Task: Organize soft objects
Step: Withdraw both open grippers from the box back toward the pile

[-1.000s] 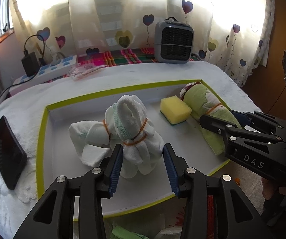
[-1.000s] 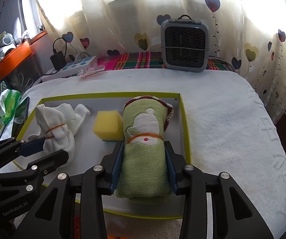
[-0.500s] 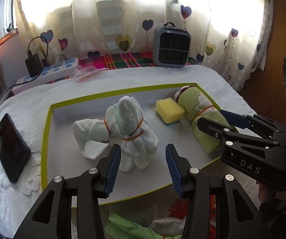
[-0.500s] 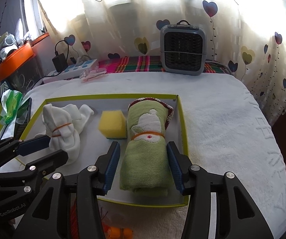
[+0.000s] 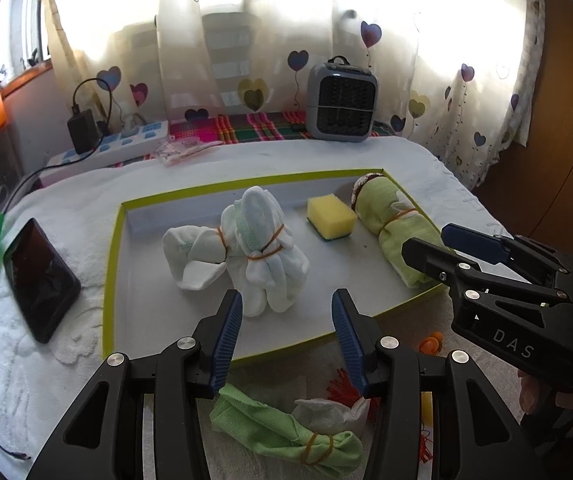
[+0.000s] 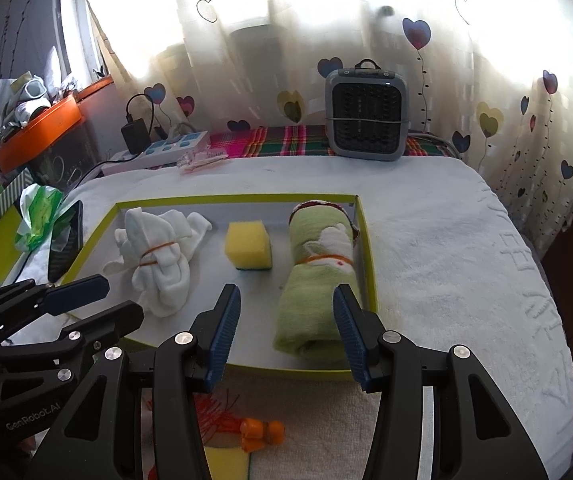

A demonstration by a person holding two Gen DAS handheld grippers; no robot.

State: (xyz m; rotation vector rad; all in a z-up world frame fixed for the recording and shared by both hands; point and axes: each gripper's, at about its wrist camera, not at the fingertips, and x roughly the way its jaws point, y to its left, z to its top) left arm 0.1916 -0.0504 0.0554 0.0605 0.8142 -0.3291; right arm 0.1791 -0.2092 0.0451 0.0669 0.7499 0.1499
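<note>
From my left wrist: my left gripper [image 5: 286,334] hangs with jaws apart and empty over the near rim of the green-edged tray [image 5: 111,264]. Inside it, the white cloth bundle [image 5: 246,246], bound with rubber bands, sits just ahead; the yellow sponge [image 5: 331,222] and rolled green towel [image 5: 392,226] lie to its right. A second green cloth roll [image 5: 286,436] rests outside the tray, below my jaws. A phone [image 5: 40,278] lies on the towel-covered surface [image 5: 66,208].

From my right wrist: my right gripper [image 6: 286,330] is spread wide, holding nothing, its jaws over the towel's [image 6: 318,280] near end; I cannot tell whether they touch it. A small fan [image 6: 367,118] stands at the back.
</note>
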